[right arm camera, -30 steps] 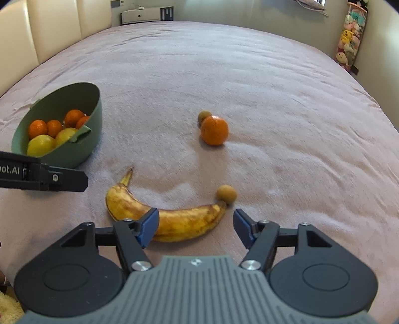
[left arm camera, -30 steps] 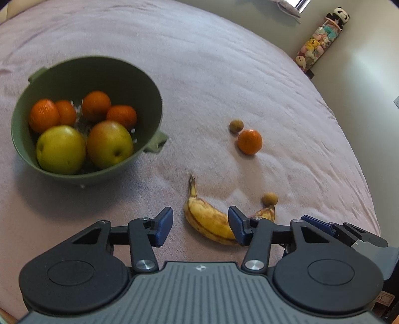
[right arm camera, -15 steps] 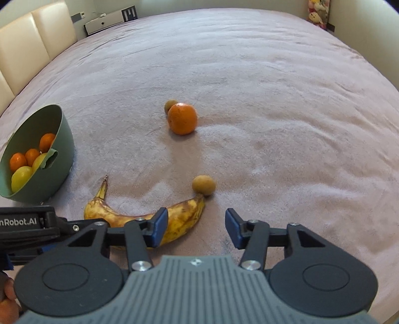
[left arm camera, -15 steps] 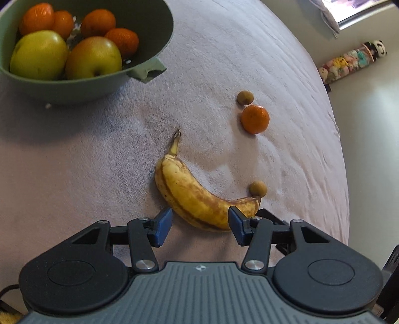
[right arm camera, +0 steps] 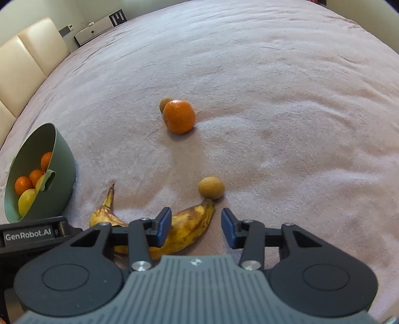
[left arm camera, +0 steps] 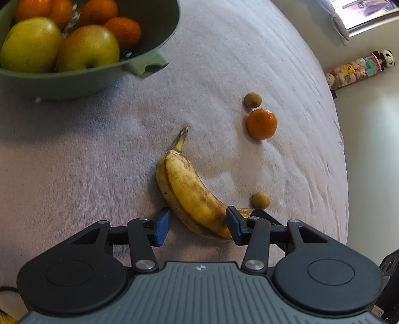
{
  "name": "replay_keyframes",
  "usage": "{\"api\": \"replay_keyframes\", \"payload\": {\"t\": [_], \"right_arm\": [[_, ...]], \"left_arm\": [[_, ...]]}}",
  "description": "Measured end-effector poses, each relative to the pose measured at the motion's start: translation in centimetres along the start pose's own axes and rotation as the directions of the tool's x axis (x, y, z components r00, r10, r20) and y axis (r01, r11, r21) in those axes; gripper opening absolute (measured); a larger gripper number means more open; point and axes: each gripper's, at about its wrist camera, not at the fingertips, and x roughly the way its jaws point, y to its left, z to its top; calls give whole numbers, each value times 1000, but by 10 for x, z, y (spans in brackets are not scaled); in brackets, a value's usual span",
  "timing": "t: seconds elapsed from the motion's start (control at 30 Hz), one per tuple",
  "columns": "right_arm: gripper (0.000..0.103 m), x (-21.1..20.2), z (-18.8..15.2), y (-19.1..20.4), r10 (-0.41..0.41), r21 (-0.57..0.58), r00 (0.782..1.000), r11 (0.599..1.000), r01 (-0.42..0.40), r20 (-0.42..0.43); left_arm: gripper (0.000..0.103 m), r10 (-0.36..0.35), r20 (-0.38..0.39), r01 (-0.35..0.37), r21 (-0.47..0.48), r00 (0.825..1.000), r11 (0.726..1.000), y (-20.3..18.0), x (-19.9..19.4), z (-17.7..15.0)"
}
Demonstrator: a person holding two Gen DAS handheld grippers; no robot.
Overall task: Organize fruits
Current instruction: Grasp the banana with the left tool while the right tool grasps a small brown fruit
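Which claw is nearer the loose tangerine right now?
Right. The right claw sits over the banana's tip end, the tangerine straight ahead; the left claw straddles the banana's middle, farther back.

wide pinkish-mauve plush bedspread (right arm camera: 274,87) filling most of both views. cream padded headboard panels (right arm camera: 27,62) at upper left of the right view, beside a grey box (right arm camera: 99,28) by the pale wall. in the left view, upper right: bright window (left arm camera: 369,15), row of plush toys (left arm camera: 359,69) against the pale wall.

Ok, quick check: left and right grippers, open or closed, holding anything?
Left gripper: open, jaws either side of the banana, not closed on it.
Right gripper: open, holding nothing, over the banana's end.
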Motion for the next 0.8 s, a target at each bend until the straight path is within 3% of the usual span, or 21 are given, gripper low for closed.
{"api": "replay_keyframes", "payload": {"t": [0.07, 0.33, 0.5, 0.57, 0.8], "right_arm": [[26, 2, 2, -1, 29, 24, 1000, 999, -29, -7], [26, 3, 3, 0, 101, 69, 994, 993, -98, -41], [25, 3, 1, 6, 95, 24, 994, 995, -94, -48], [25, 1, 2, 9, 90, -9, 995, 996, -90, -37], [26, 0, 4, 20, -63, -218, 994, 973, 81, 88]], "left_arm": [[50, 5, 16, -6, 27, 1000, 1000, -4, -2, 4], [50, 27, 82, -32, 68, 996, 997, -10, -2, 21], [52, 57, 42, -59, 39, 997, 998, -9, 7, 21], [58, 69, 16, -70, 27, 997, 997, -11, 11, 19], [62, 80, -5, -80, -1, 997, 997, -14, 20, 17]]}}
